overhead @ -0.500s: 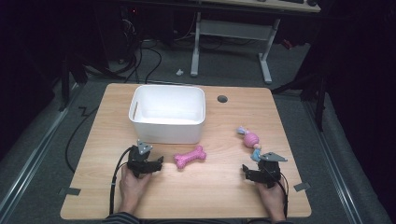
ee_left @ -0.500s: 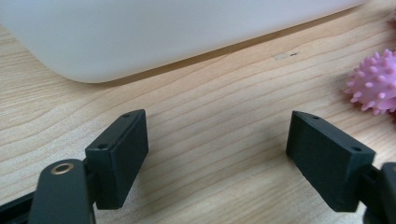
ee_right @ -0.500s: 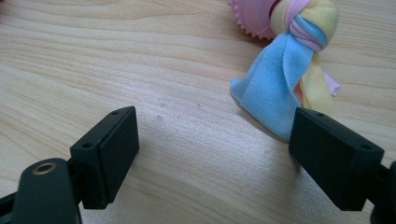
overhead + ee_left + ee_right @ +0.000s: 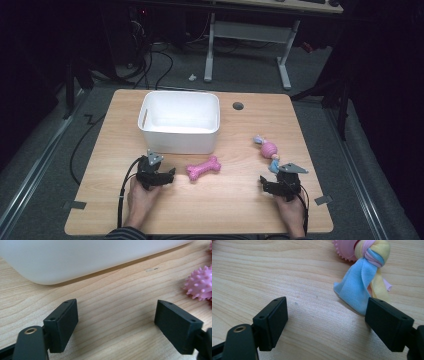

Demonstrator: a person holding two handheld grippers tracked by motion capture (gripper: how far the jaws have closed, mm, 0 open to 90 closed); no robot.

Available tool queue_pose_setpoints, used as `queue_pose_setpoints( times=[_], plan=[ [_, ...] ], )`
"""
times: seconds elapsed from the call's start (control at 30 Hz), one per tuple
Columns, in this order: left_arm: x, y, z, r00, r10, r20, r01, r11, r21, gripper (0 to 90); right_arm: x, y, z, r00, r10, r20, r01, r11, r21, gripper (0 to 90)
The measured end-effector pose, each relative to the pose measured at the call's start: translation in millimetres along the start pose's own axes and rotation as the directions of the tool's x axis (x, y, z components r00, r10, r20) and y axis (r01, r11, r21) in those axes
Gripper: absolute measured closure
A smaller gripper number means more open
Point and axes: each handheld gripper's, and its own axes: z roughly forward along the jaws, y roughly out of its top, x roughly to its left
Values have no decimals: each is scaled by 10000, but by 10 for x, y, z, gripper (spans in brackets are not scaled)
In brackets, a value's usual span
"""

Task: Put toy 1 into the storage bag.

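Observation:
A white plastic bin [image 4: 180,121] stands at the back middle of the wooden table [image 4: 240,200]. In front of it lies a pink spiky bone toy [image 4: 203,167], whose knobbly end [image 4: 200,283] shows at the right of the left gripper view. My left gripper [image 4: 159,167] rests on the table just left of the bone, open and empty, facing the bin wall [image 4: 75,260]. A pink ball toy with knotted blue and yellow cloth tails [image 4: 269,150] lies at the right. My right gripper [image 4: 275,184] sits just in front of it, open, with the cloth tail [image 4: 359,285] ahead of its right jaw.
A round cable hole [image 4: 238,106] sits in the table behind the bin. Tape tabs mark the front corners [image 4: 74,204]. Beyond the table are desk legs [image 4: 285,65] and cables on the dark floor.

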Motion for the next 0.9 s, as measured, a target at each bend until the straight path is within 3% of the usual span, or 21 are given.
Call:
queue_pose_setpoints(
  times=[0.4, 0.53, 0.67, 0.9],
  plan=[
    [15, -17, -37, 9984, 298, 487, -297, 9996, -42, 206, -4, -1, -4, 10000, 27, -16, -27, 10000, -27, 210],
    [8, -29, -71, 9969, 230, 749, -219, 9996, -154, 248, -3, -1, -5, 10000, 11, -22, -12, 10000, -39, 212],
    [-14, -31, -126, 9974, 278, 671, -256, 9991, -333, 247, -3, -1, -5, 10000, 12, -20, -12, 10000, -38, 213],
    [-12, -1, -230, 9949, 236, 979, -189, 9987, -479, 262, -2, -2, -6, 10000, 23, -17, -23, 10000, -34, 213]
  ],
)
